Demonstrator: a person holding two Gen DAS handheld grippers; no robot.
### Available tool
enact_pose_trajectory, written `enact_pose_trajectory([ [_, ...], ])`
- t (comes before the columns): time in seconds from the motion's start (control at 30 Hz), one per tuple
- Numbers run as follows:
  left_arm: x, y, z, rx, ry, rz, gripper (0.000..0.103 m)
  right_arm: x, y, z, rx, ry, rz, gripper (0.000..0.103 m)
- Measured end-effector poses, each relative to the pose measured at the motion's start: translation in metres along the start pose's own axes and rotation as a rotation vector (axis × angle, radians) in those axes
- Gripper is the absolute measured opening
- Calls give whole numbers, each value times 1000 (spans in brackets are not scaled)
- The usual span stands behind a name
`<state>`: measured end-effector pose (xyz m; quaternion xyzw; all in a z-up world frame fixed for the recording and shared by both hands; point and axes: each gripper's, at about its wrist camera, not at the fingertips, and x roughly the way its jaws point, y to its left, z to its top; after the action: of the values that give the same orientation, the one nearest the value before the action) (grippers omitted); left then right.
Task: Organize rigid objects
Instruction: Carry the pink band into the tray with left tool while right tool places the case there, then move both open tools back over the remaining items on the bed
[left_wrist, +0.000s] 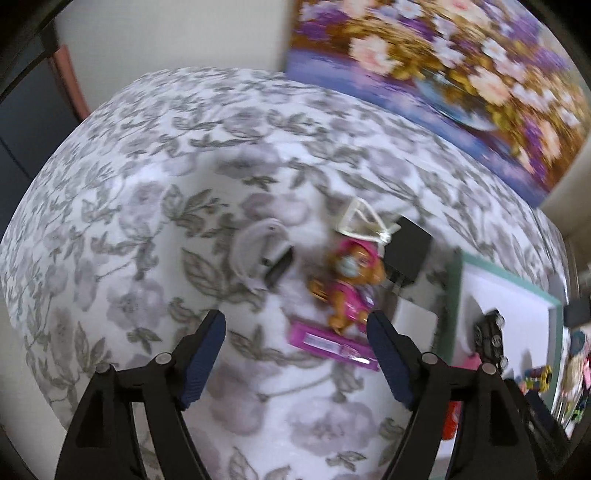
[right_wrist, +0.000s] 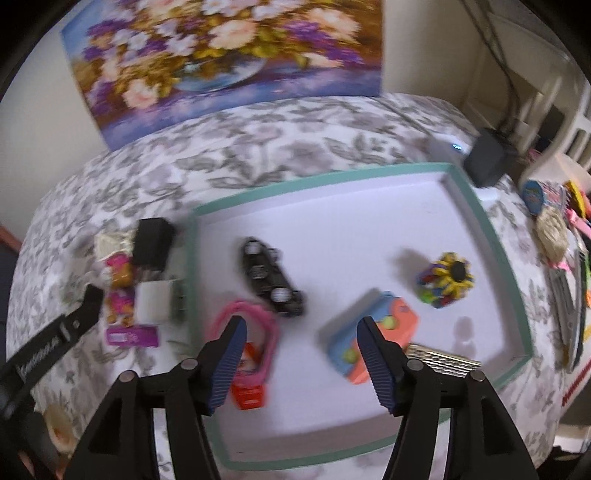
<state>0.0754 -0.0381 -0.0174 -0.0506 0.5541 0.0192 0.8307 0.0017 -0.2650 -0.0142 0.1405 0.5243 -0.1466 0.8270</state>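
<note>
Beyond our spread, empty right gripper (right_wrist: 299, 325) we see the toy car (right_wrist: 271, 277) inside the green-rimmed tray (right_wrist: 325, 173). Only our left gripper (left_wrist: 295, 317), equally spread and empty, shows the white dispenser (left_wrist: 258, 254) ahead on the floral cloth (left_wrist: 147, 184), painting (left_wrist: 443, 74) behind.

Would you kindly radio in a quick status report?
Left gripper open, empty. Right gripper open above tray. Dog figure outside tray. Nothing blocking.

Soft, even indoor light, motion blur smearing the purple-and-gold floral painting (left_wrist: 443, 74) and grey leaf-print cloth (left_wrist: 147, 184), short soft shadows on the white teal-rimmed tray (right_wrist: 369, 221), strong fisheye bending, dark vignette at the corners.
</note>
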Motion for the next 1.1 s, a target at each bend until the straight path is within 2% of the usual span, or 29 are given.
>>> enact_pose_trajectory([
  [0.13,2,16,7,-45,-5,28,80,-1,17,-2,-29,-6,36,73],
  [0.23,5,27,11,-75,4,35,89,-1,26,-3,-43,-11,45,81],
  [0.4,11,44,19,-129,14,15,90,1,40,-3,-63,-18,52,94],
  [0.47,13,49,22,-142,16,10,90,2,44,-2,-69,-22,57,96],
  [0.7,23,62,32,-165,37,-43,90,2,68,6,-97,-33,104,96],
  [0.97,38,64,41,-175,58,-43,90,15,90,15,-118,-12,142,96],
  [1.1,47,62,44,-165,71,-45,90,25,97,17,-128,7,149,83],
])
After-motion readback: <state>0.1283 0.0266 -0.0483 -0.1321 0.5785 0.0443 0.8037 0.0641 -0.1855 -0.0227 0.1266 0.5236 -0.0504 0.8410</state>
